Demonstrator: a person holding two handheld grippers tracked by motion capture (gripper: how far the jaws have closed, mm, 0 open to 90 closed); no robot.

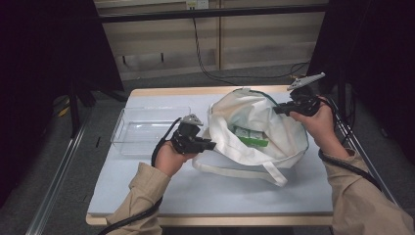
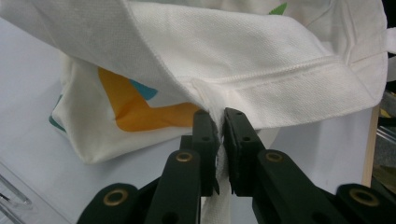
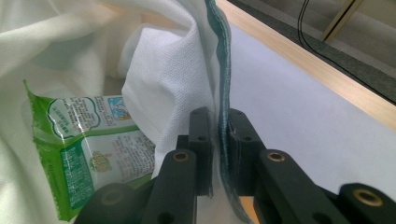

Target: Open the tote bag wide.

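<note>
A white cloth tote bag (image 1: 254, 127) lies on the table with its mouth held apart. My left gripper (image 1: 211, 145) is shut on the bag's near-left rim, where the strap joins; its pads clamp the white cloth (image 2: 219, 128). An orange and teal print (image 2: 135, 105) shows on the bag's side. My right gripper (image 1: 278, 110) is shut on the bag's far-right rim, pinching the teal-edged hem (image 3: 223, 126). Inside the bag lies a green and white snack packet (image 1: 250, 137) (image 3: 88, 149).
A clear plastic tray (image 1: 147, 128) sits on the table left of the bag. The bag's strap (image 1: 244, 171) trails toward the table's front. A black cable (image 1: 205, 63) runs over the floor behind the table, and dark frames stand at both sides.
</note>
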